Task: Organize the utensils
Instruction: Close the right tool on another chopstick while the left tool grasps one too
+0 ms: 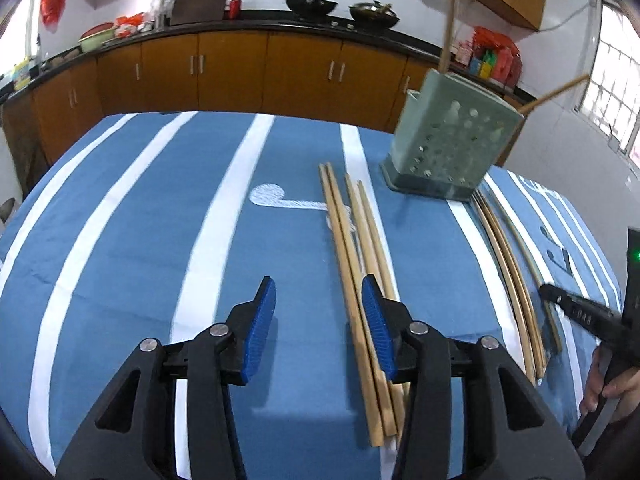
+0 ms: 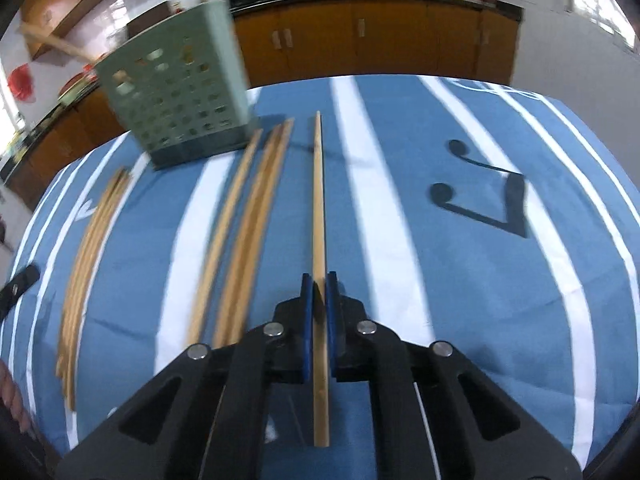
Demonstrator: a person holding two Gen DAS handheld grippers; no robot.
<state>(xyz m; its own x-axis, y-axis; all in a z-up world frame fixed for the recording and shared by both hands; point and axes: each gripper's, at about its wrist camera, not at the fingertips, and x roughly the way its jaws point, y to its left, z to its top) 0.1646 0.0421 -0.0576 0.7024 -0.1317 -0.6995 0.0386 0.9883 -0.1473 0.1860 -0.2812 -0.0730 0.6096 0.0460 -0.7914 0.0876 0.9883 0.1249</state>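
Observation:
A pale green perforated utensil holder (image 1: 448, 148) stands on the blue striped tablecloth (image 1: 160, 208) with two chopsticks leaning out of it; it shows in the right wrist view (image 2: 180, 100) too. Several wooden chopsticks (image 1: 356, 248) lie in front of it, beside my left gripper (image 1: 318, 312), which is open and empty just left of them. More chopsticks (image 1: 508, 264) lie further right. My right gripper (image 2: 319, 296) is shut on one chopstick (image 2: 319, 200) that points toward the holder, above the cloth. Loose chopsticks (image 2: 248, 224) lie to its left.
Wooden kitchen cabinets with a black counter (image 1: 240, 28) run behind the table, holding woks and bags. The right gripper's arm and the hand holding it (image 1: 600, 328) show at the right edge of the left wrist view. A black music note (image 2: 480, 196) is printed on the cloth.

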